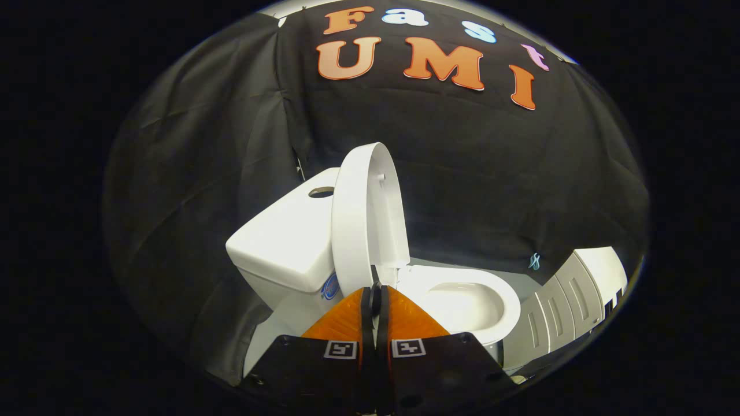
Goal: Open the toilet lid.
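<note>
A white toilet stands ahead of me, tilted in the view. Its lid (364,216) is raised upright and leans back against the tank (283,242). The seat and open bowl (462,300) lie to the right of the lid, just beyond my fingers. My gripper (376,289) is shut, its two orange fingers pressed together with nothing between them. The fingertips sit just in front of the lid's hinge end, near where the lid meets the seat. I cannot tell whether they touch the toilet.
A grey-white cabinet with drawer fronts (569,306) stands to the right of the bowl. Black cloth walls close in behind and to the left of the tank. A small blue clip (534,261) hangs on the cloth beyond the bowl.
</note>
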